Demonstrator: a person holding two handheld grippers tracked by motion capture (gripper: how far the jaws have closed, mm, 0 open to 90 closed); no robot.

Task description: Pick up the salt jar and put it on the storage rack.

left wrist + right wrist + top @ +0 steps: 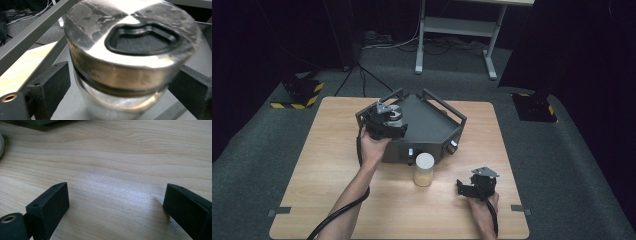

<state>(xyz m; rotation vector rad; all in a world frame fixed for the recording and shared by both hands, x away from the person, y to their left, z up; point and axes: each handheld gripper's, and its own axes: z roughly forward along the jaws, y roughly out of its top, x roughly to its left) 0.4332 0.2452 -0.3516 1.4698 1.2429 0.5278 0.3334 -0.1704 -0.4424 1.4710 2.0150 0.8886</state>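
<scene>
The left claw (120, 82) hugs the smooth, slippery-looking metal canister (130, 57) below its lid band; the right claw (115, 202) gapes wide over the desk (125, 157).

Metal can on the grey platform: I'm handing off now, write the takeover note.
Left gripper: jaws on either side of the metal can, which stands upright on the grey platform; firm contact cannot be told.
Right gripper: open, holding nothing, low over the wooden table.
White-lidded jar: upright on the table in front of the platform, untouched.
Done: can reached.
Left: probably moving the can, then the jar.
</scene>
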